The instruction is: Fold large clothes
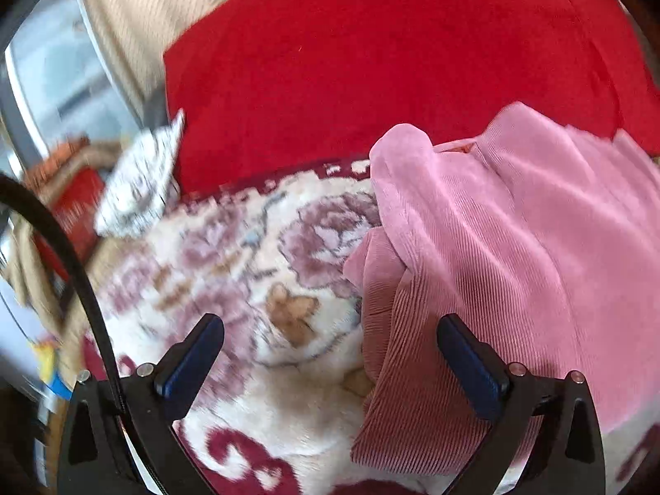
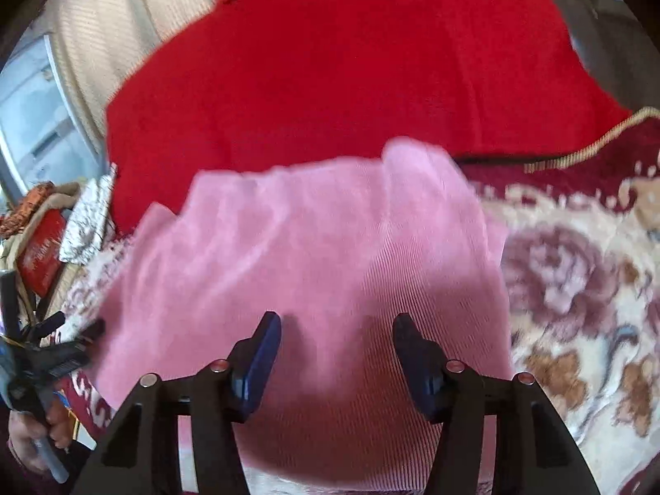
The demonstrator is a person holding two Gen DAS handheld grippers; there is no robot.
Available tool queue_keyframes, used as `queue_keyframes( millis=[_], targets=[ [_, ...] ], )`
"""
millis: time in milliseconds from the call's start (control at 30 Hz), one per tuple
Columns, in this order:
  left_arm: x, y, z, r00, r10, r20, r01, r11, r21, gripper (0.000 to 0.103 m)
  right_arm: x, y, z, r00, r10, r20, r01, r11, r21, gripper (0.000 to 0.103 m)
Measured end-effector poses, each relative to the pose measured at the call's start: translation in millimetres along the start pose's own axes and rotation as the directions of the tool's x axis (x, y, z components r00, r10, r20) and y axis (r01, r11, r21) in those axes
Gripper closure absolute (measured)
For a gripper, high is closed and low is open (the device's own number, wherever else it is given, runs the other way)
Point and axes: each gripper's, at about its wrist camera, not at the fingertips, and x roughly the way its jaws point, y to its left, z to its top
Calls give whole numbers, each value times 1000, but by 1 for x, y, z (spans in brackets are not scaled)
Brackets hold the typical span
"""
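A pink corduroy garment (image 1: pixel 515 239) lies bunched on a floral blanket (image 1: pixel 247 272), with a folded edge hanging toward me. My left gripper (image 1: pixel 330 321) stands wide open. The garment's left edge lies between its fingers, close to the right pad (image 1: pixel 470 367), and nothing is pinched. In the right wrist view the pink garment (image 2: pixel 313 247) spreads across the middle. My right gripper (image 2: pixel 336 318) hovers over its near part, jaws partly apart and open, with the cloth under them. The left gripper (image 2: pixel 70 330) and the hand holding it show at that view's left edge.
A large red cushion or cover (image 1: pixel 371 62) lies behind the garment. Beige ribbed fabric (image 1: pixel 144 8) is at the back left. A silvery patterned packet (image 1: pixel 140 181) and a red box (image 1: pixel 78 206) sit at the left. A black cable (image 1: pixel 82 288) crosses the left side.
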Motion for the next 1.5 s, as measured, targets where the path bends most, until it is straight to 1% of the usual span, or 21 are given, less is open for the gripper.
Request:
queue_keyframes(
  millis=[67, 133, 300, 400, 433, 500, 600, 700, 767, 833, 933, 1000, 1033, 1100, 1200, 1333, 1400, 1500],
  targets=[
    [-2, -3, 1, 1000, -20, 4, 20, 1000, 10, 0, -12, 2, 2, 999, 3, 44, -3, 1000, -2, 43],
    [-5, -5, 0, 1000, -25, 7, 25, 1000, 13, 0, -17, 1, 3, 998, 18, 57, -19, 1000, 8, 43],
    [-10, -1, 4, 998, -34, 51, 34, 999, 0, 0, -1, 7, -7, 1000, 29, -8, -30, 1000, -6, 43],
    [-15, 3, 5, 996, -36, 87, 38, 999, -19, 0, 22, 15, -16, 996, -6, -90, 1, 999, -52, 43],
    [-18, 5, 6, 994, -38, 103, 41, 999, -27, 0, 24, 16, -18, 996, -12, -92, 7, 998, -56, 43],
    [-25, 9, 7, 990, -42, 133, 49, 998, -45, 0, 20, 15, -15, 997, -2, -84, -2, 999, -46, 44],
    [-29, 18, 8, 986, -47, 161, 60, 995, -78, 0, 9, 8, -9, 998, 47, -38, -47, 999, -1, 43],
    [-33, 25, 9, 982, -46, 181, 66, 992, -108, 0, -1, 10, -2, 998, 60, 35, -60, 998, -4, 43],
    [-35, 29, 9, 981, -39, 189, 63, 991, -120, 0, -2, 14, 2, 995, 80, 53, -79, 997, -11, 43],
    [-34, 33, 10, 981, -31, 193, 58, 989, -136, 0, 7, 20, 4, 996, 85, 32, -85, 996, -15, 43],
    [-29, 35, 9, 984, -17, 175, 41, 990, -137, 0, 42, 25, -3, 994, 48, -94, -52, 998, -41, 43],
    [-26, 35, 9, 986, -12, 164, 35, 990, -139, 0, 40, 25, -2, 996, 46, -72, -49, 998, -44, 43],
    [-26, 36, 8, 987, -6, 162, 29, 989, -142, 0, 38, 24, 0, 996, 50, -75, -52, 998, -37, 43],
    [-26, 38, 8, 987, 3, 161, 22, 989, -148, 0, 29, 19, 1, 996, 70, -54, -71, 997, -6, 43],
    [-30, 43, 7, 985, 8, 173, 22, 986, -167, 0, 9, 15, 0, 997, 83, -6, -82, 997, 3, 43],
    [-40, 50, 6, 980, 11, 200, 29, 980, -196, 0, -16, 19, 0, 991, 122, 62, -121, 993, -12, 43],
    [-45, 54, 4, 977, 19, 210, 26, 977, -212, 0, -23, 25, -2, 988, 140, 66, -138, 990, -29, 43],
    [-49, 58, 0, 975, 20, 220, 32, 972, -231, 0, -19, 35, -8, 987, 157, 30, -155, 986, -53, 43]
  ],
)
